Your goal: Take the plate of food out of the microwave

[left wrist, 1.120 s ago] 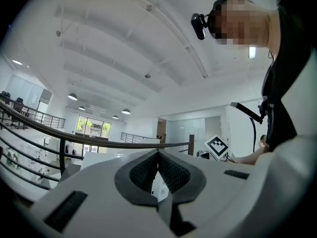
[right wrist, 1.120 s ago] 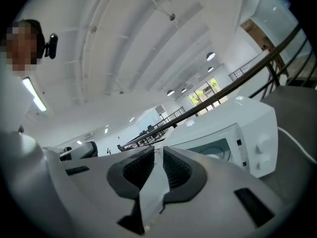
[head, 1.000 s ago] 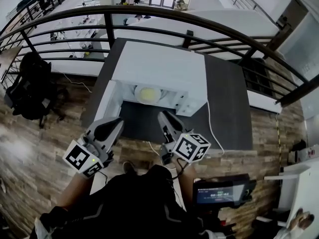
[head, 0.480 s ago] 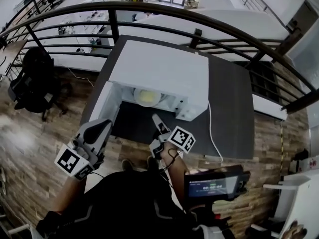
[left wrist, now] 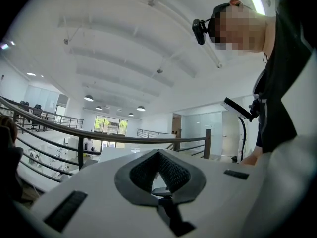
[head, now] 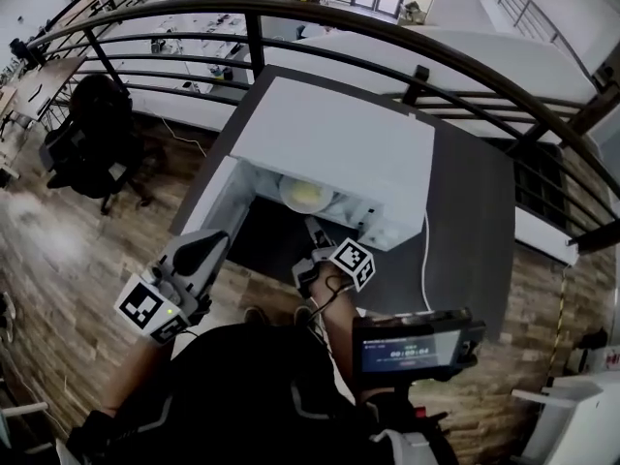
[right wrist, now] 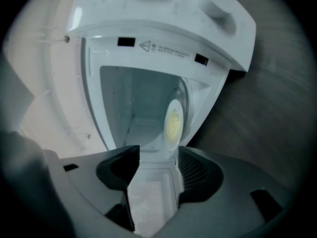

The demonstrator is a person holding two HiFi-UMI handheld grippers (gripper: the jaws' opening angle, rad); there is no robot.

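The white microwave (head: 334, 148) stands on a dark table with its door (head: 218, 201) swung open to the left. Inside lies a plate with yellow food (head: 306, 194). In the right gripper view the plate (right wrist: 173, 123) lies deep in the open cavity. My right gripper (head: 316, 232) hovers just before the opening, short of the plate. Its jaws are opening, and this right gripper (right wrist: 157, 165) has nothing gripped between them. Low at the left, away from the microwave, is my left gripper (head: 205, 252). This left gripper (left wrist: 158, 153) is shut, empty and tilted up at the ceiling.
The dark table (head: 470, 211) runs to the microwave's right, where a white cord (head: 424, 260) trails. A black railing (head: 387, 42) curves behind it. A device with a lit screen (head: 412, 342) hangs at the person's chest. A black office chair (head: 92, 143) stands at the far left.
My right gripper has moved forward to the microwave's opening and its jaws have spread. The left gripper has stayed low at the left.
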